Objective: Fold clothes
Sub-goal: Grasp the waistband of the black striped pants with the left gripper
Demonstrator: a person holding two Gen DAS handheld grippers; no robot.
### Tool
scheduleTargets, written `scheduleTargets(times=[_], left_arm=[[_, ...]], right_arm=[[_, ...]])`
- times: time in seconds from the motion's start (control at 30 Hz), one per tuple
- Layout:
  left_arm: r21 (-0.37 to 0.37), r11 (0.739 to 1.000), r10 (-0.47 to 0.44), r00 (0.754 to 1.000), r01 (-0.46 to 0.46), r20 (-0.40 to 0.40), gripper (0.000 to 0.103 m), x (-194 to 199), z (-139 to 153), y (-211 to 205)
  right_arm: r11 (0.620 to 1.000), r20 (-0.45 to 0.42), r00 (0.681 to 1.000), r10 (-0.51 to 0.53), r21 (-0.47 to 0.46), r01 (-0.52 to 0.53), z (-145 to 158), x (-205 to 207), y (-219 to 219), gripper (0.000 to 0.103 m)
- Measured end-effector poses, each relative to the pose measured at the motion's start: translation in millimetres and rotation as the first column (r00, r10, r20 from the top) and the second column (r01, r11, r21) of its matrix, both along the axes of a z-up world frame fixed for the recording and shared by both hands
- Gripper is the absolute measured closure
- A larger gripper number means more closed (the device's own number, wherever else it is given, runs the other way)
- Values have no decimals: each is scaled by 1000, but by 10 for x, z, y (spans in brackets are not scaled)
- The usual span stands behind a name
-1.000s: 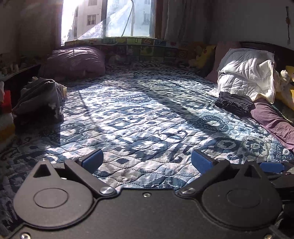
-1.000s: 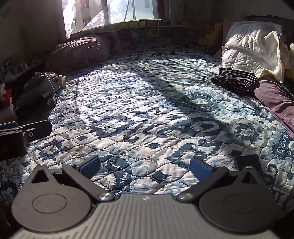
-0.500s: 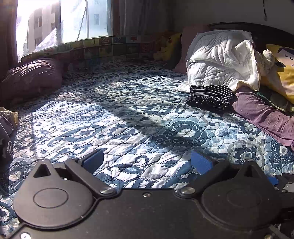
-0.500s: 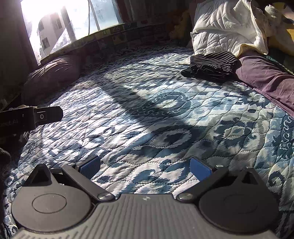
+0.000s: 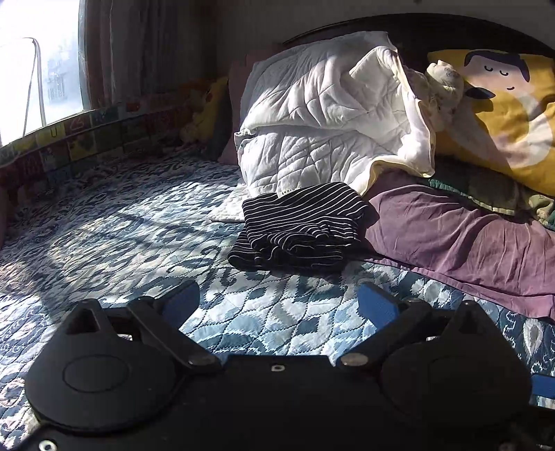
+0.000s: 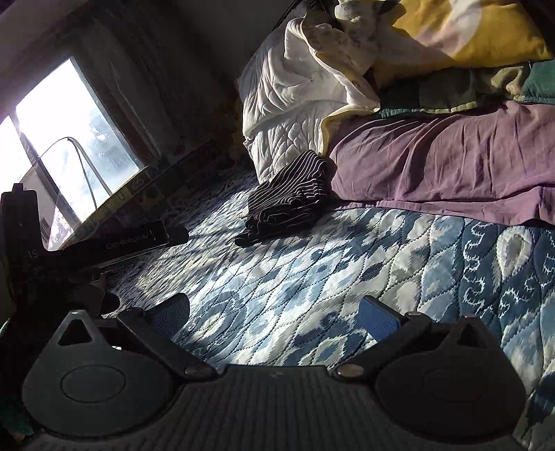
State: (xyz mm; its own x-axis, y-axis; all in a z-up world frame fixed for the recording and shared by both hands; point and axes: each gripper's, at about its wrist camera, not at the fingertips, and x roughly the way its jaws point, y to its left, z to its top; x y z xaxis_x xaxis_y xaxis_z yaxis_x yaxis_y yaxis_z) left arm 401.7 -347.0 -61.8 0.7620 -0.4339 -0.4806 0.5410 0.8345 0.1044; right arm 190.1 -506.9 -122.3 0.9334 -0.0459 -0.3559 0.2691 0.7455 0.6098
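from my left wrist view, my left claw (image 5: 279,305) stood wide, its blue pads (image 5: 376,305) well apart and nothing between them, low over the blue patterned quilt (image 5: 114,239). straight ahead lay the striped garment (image 5: 298,227), black with thin white lines, bunched in a loose heap on the quilt. it touched the white duvet (image 5: 329,114) heaped behind it and sat just beside the purple sheet (image 5: 461,239) to its right. a yellow pillow (image 5: 503,114) leaned by the dark headboard (image 5: 433,31). a window (image 5: 34,69) glared at far left.

from my right wrist view, my right claw (image 6: 274,314) was also wide and held nothing, hanging above the sunlit quilt (image 6: 347,263). the striped garment (image 6: 289,197) lay farther off, up the bed, wedged against the duvet (image 6: 288,100) and the purple sheet (image 6: 451,163). the black body of my left claw (image 6: 114,244) showed at the left edge, apart from the garment. the window (image 6: 59,125) shone behind it.
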Motion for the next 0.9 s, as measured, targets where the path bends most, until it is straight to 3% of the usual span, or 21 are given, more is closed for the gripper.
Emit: scheduleTargets(times=[0.13,0.33,0.5,0.63,0.67,0.73,0.77,0.8,0.9], left_arm=[[38,999,8,1000,-8,10,9,370,-267,-483],[0,996,93,994,-93,-56,17,899,-623,-840],[12,994,111,993,-110,-28,31,1335,-808,-1124],[1,991,137,989,-137,-52,35,1702,-939,-1275],[16,990,141,988,-141,-56,40,1775,-977,-1319],[42,990,136,988,-133,-74,62,1861,-1043,-1364],[54,989,138,987,-134,-81,80,1870,-1052,-1362],[45,990,135,987,-132,-86,87,1857,-1036,-1333],[23,993,118,990,-116,-82,90,1758,-917,-1191]], right_arm=[[998,-61,996,-65,-1,65,-99,-11,-194,0],[987,-170,973,-159,-39,155,-230,-9,-442,0],[987,-179,971,-159,-55,152,-288,10,-468,0],[987,-179,972,-153,-67,143,-330,26,-474,0],[988,-180,972,-151,-70,141,-341,31,-476,0],[988,-180,972,-148,-76,137,-362,39,-479,0],[988,-180,973,-147,-79,134,-372,43,-481,0],[988,-181,973,-145,-82,132,-383,47,-483,0],[988,-182,973,-141,-91,126,-415,60,-488,0]])
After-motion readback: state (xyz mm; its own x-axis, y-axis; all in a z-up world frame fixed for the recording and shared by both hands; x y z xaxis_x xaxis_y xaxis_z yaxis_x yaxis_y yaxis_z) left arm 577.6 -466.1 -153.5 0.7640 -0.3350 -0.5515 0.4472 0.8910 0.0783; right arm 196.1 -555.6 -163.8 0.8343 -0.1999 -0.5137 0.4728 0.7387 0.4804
